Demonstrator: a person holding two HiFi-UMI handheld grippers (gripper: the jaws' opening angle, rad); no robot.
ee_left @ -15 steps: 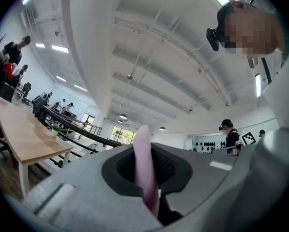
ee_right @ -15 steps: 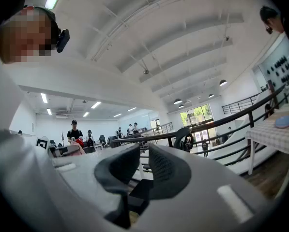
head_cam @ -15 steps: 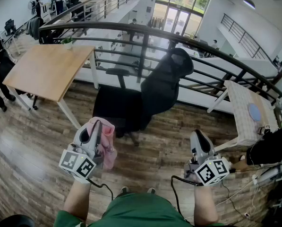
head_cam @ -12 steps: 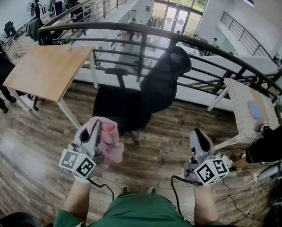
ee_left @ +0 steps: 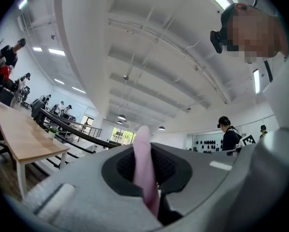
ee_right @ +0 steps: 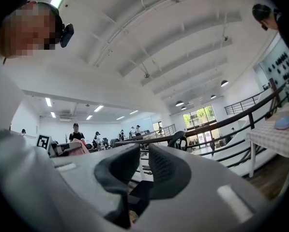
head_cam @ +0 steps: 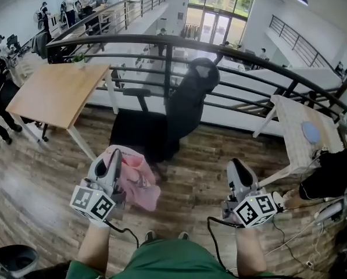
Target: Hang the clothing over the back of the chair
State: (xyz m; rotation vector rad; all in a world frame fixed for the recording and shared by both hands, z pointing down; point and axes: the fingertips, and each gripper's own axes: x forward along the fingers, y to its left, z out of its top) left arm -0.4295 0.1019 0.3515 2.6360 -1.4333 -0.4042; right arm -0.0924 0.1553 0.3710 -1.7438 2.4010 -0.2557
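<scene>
A pink garment [head_cam: 136, 177] hangs from my left gripper [head_cam: 114, 157], which is shut on it. It droops in a bunch to the right of the jaws, above the wood floor. In the left gripper view a thin fold of the pink cloth [ee_left: 143, 163] is pinched between the two pads of the left gripper [ee_left: 144, 149]. The black office chair [head_cam: 183, 104] stands ahead by the railing, its tall back turned to the right, well beyond both grippers. My right gripper [head_cam: 235, 167] is level at the lower right, with its jaws together and nothing between them. The right gripper [ee_right: 144, 166] points toward the chair [ee_right: 178, 140].
A wooden table [head_cam: 54, 92] stands at the left. A curved black railing [head_cam: 249, 54] runs behind the chair. A checked white table [head_cam: 295, 121] with a blue disc [head_cam: 311, 133] is at the right, and a black bag [head_cam: 330, 176] lies below it. Cables trail on the floor.
The pink garment has dropped and spread out lower, to the right of the left gripper. Both grippers keep their places in the view and the chair sits slightly further left.
</scene>
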